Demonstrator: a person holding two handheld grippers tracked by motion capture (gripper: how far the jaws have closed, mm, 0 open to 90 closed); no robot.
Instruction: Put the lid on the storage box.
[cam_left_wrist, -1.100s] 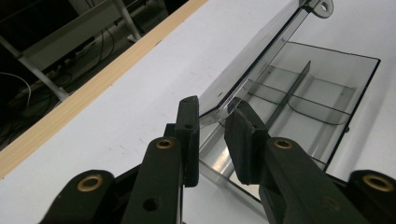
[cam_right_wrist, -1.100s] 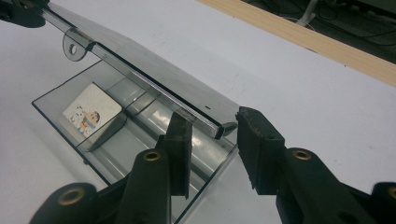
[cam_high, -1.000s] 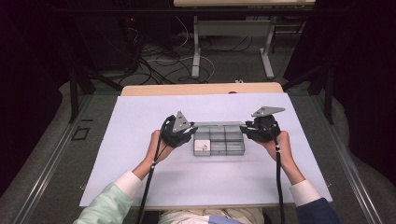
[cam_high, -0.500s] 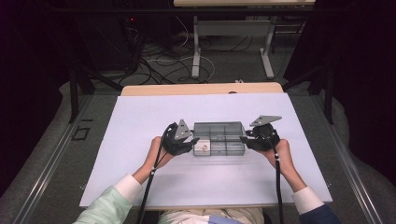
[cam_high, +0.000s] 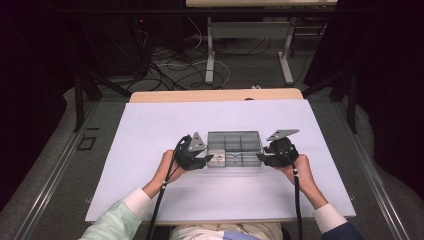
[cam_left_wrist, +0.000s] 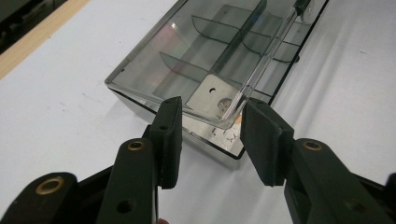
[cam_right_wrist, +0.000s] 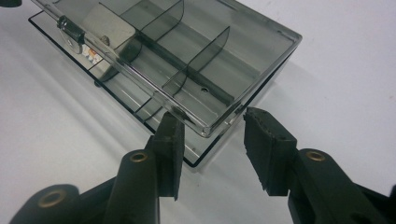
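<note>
Both grippers, left (cam_high: 206, 161) and right (cam_high: 261, 158), jaws just parted, straddle the box (cam_high: 235, 142) corners; next we withdraw.

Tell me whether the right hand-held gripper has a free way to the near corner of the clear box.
Probably yes. The right hand-held gripper stands open at the clear box, its corner between the pads with nothing else there. The jaws have just been opening, and the pads do not seem to press on it.
</note>
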